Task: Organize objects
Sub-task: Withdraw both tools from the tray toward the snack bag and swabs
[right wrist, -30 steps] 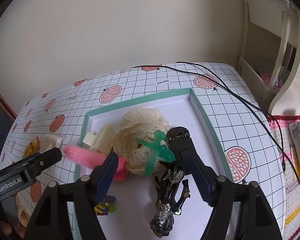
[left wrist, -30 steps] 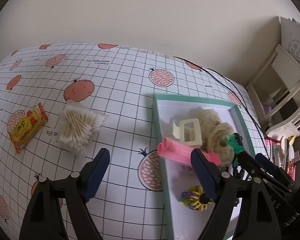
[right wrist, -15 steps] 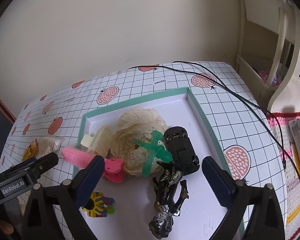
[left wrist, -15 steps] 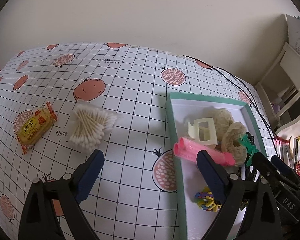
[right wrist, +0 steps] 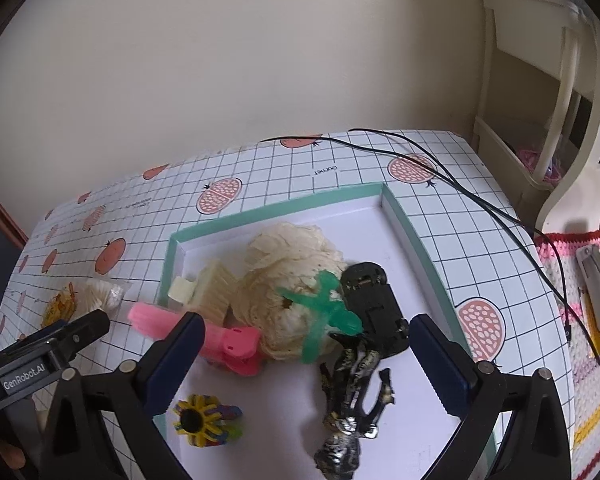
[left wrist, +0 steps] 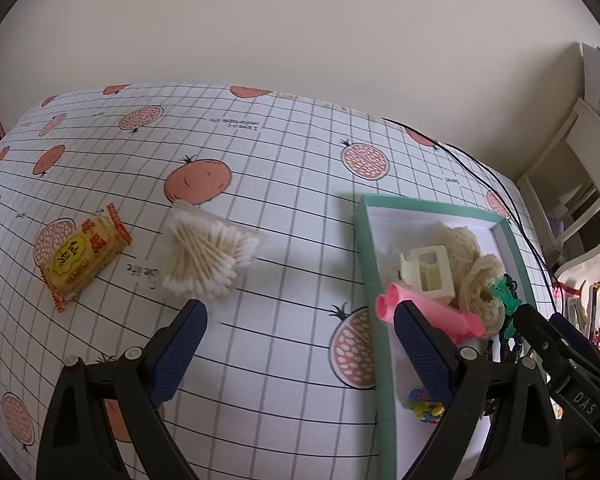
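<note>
The tabletop (left wrist: 284,184), wearing a checked fruit cloth, is sitting by a plain wall. Both the left gripper (left wrist: 300,344) and right gripper (right wrist: 304,356) are hanging wide open, holding nothing. Toys are lying in the green tray (right wrist: 416,236); cotton swabs (left wrist: 208,256) are lying outside.

Empty, wide-spread left tool (left wrist: 300,344) above tablecloth (left wrist: 284,152)

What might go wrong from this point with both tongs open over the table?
The swabs lie in a loose fan outside the tray; the left tongs may scatter them. The pink tube juts over the tray's edge and could get knocked out. The right tongs may snag the cream lace.
</note>
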{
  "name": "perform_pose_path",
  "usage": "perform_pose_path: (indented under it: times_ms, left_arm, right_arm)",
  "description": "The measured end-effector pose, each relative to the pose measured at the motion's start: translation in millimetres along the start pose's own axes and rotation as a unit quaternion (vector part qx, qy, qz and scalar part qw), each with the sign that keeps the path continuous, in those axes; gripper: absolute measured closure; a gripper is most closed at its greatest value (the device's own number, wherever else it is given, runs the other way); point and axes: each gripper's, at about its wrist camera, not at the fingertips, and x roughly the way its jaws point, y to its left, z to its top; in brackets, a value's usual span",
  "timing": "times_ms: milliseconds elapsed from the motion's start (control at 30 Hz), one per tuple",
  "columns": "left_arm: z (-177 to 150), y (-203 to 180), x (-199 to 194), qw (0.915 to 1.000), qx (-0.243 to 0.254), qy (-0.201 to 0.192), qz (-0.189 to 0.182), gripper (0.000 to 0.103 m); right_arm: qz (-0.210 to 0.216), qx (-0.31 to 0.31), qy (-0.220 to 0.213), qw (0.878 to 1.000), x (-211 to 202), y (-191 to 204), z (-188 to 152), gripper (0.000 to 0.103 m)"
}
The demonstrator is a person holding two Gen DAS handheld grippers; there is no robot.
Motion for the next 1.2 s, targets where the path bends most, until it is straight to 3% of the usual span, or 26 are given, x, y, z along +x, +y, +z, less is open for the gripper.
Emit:
perform_pose_path:
  times_ms: [367,567,800,1200]
  left_arm:
    - [15,72,-23,0.9975,-0.052,-0.035,0.033,0.008]
    - [20,126,-32,0.9937,-0.081,-0.048,0.061,0.008]
    - [19,166,-26,0.9934,-0.075,-0.049,0.071,0.008]
    - [15,183,10,0.9968,-0.044,-0.01,0.066,0.008]
  right_arm:
    - [0.045,-0.038,-0.05,0.997,-21,69,11,0.0]
    - [0.067,-0.071,-0.038,0.995,-14,118,7,0.0]
    - [0.082,-0.095,-0.021,0.992,-1,165,-4,0.0]
    - [0.1,-0.092,0.025,0.99,37,207,-24,0.0]
